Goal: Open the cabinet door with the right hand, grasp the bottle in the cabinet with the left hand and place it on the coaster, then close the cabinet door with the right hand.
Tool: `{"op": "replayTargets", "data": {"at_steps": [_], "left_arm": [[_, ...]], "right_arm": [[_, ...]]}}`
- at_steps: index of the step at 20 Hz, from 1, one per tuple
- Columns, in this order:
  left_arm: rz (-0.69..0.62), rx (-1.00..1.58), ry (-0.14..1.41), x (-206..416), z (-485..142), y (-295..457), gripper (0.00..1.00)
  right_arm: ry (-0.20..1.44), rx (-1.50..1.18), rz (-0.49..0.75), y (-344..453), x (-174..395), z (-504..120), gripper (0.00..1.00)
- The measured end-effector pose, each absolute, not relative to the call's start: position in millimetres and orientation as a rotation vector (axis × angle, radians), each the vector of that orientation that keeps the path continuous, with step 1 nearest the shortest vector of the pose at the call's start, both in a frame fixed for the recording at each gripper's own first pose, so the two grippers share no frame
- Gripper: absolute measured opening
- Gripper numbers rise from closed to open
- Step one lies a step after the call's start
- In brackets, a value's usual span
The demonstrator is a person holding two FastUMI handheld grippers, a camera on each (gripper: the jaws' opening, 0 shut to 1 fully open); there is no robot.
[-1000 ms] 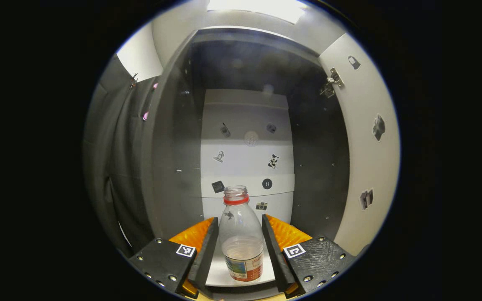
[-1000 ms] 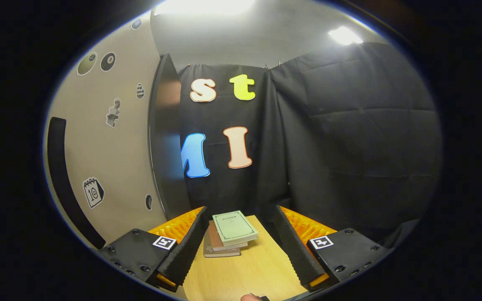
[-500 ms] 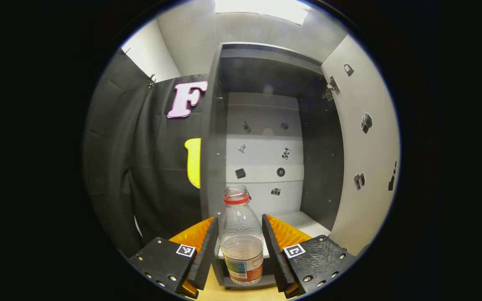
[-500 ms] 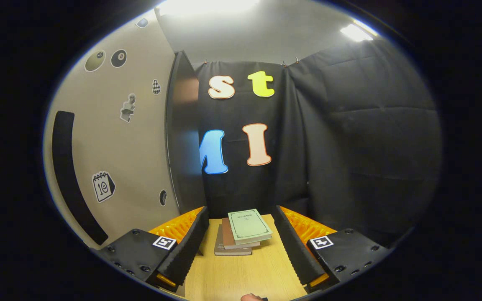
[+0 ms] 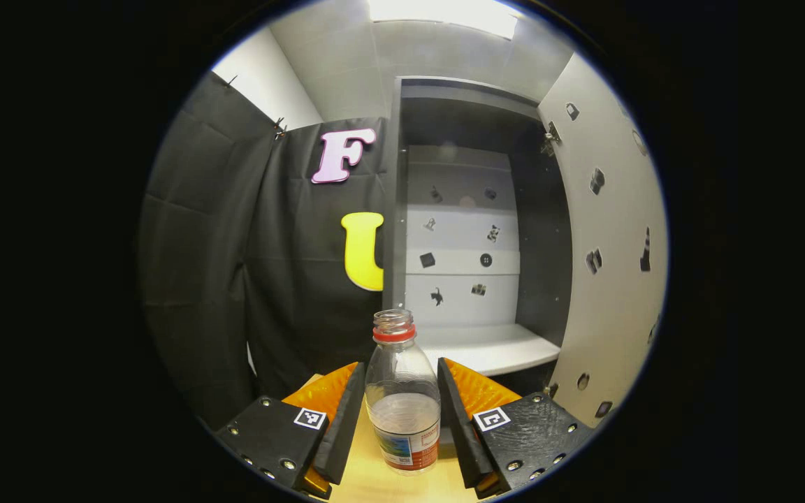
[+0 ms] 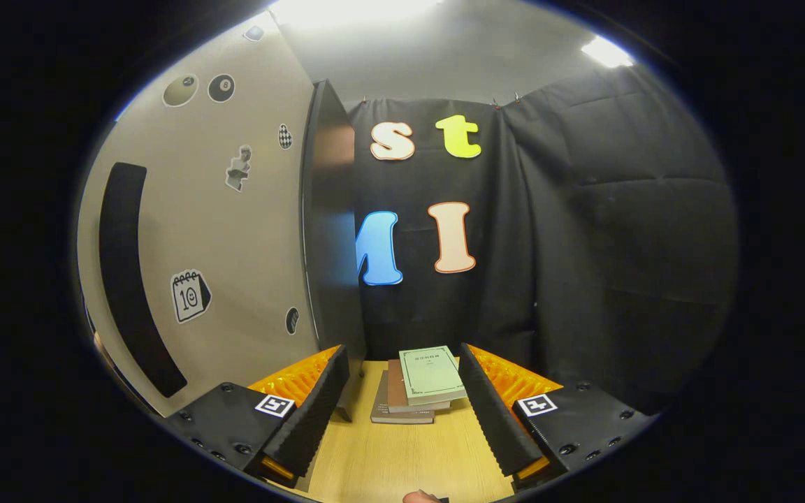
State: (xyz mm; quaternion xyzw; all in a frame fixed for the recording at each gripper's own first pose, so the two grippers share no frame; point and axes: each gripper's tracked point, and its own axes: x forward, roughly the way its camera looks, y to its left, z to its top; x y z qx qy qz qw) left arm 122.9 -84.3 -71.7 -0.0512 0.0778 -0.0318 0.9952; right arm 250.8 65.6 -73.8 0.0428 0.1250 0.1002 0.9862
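Backing out since a second ago, the left gripper is carrying the bottle clear of the cabinet, fingers clamping its sides so it is riding upright, open neck pointing up; the right gripper is hanging wide near the door, waiting to close it

Stack of three books sat on the wooden tabletop — green one on top, near the black cloth wall.
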Motion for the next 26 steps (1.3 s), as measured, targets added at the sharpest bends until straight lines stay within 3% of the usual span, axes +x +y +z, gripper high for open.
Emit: {"op": "replayTargets", "data": {"at_steps": [16,26], "left_arm": [[-0.002,-0.133,0.22,36.8,-208.6,-63.0,0.59],[0.045,-0.106,0.263,20.2,-274.8,-64.6,0.59]], "right_arm": [[0.257,0.1,0.149,58.5,230.9,-84.8,1.0],[0.269,0.08,0.142,52.9,223.1,-90.1,1.0]]}}
